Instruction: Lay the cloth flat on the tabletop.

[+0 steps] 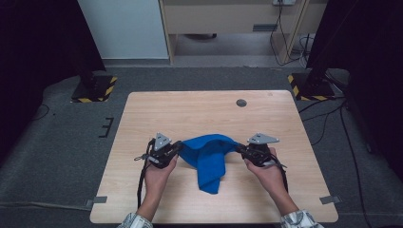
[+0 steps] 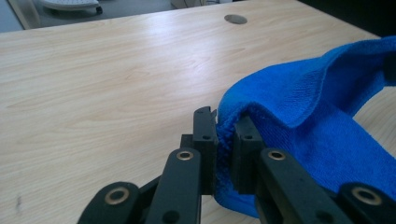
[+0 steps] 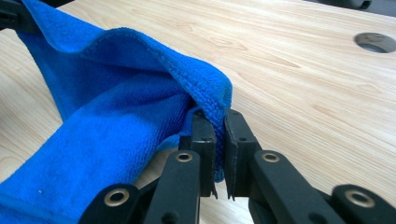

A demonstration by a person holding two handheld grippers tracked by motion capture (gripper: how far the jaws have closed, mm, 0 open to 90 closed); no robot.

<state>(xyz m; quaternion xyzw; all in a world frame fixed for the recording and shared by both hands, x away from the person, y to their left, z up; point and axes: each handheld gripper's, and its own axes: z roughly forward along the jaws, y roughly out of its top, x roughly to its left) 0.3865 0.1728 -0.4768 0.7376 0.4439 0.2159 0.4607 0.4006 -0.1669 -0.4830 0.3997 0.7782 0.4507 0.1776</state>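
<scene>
Cloth: a blue microfibre cloth (image 1: 208, 156) is strung between the two grippers over the near half of the table, its top edge arching from one to the other and a long fold hanging down toward the person, tip resting on the wood.
Cloth, close up: in the left gripper view the blue cloth (image 2: 308, 116) rises off the jaws in a soft ridge and runs away to the right; in the right gripper view it (image 3: 116, 121) sweeps off to the left with the hemmed edge on top.
Left gripper: the left gripper (image 1: 177, 148) is at the cloth's left end, and here it is (image 2: 225, 140) with the jaws clenched on a corner fold, only the thickness of the terry between them.
Right gripper: the right gripper (image 1: 239, 149) has the right end, and up close (image 3: 215, 140) the jaws are pinched on the hem, a narrow gap packed with cloth near the tips.
Hands: the person's left hand (image 1: 159, 168) and right hand (image 1: 267, 170) hold the tools from the near edge, plaid cuffs at the bottom.
Table: a light wooden table (image 1: 157, 111), bare wood around the cloth.
Grommet: a round grey cable hole (image 1: 241, 102) sits near the far edge, well apart from the cloth.
Floor: grey carpet (image 1: 57, 142) around the table, with black stand bases edged in yellow and black stripes (image 1: 95, 89) beyond the far corners.
</scene>
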